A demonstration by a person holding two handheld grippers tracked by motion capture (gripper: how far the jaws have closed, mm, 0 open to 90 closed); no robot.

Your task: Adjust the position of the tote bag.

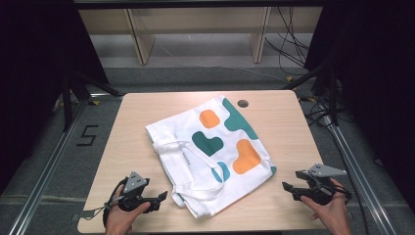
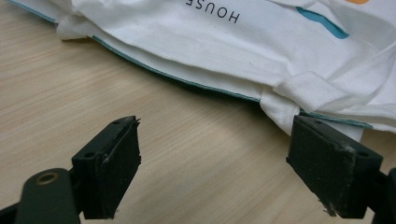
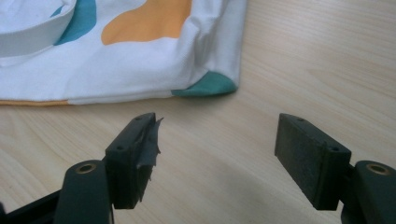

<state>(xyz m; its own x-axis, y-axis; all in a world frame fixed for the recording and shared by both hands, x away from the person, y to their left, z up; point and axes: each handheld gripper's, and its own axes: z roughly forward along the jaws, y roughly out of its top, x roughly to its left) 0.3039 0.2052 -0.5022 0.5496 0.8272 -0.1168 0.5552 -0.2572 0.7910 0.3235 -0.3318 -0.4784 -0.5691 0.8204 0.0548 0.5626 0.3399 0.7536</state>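
- A white cloth bag (image 1: pixel 210 147) with orange and teal blobs lies flat in the middle of the worktop (image 1: pixel 288 122), turned a little. Its handles (image 1: pixel 188 166) point toward seven o'clock.
- The left gripper (image 1: pixel 159 198) sits at seven o'clock from the bag, just beside its near edge. Its jaws are wide open with nothing between them.
- The right gripper (image 1: pixel 288 187) sits at four o'clock from the bag, near the teal corner (image 3: pixel 208 85). It is wide open too and holds nothing.
- A small dark hole (image 1: pixel 242 103) sits at twelve o'clock on the worktop.
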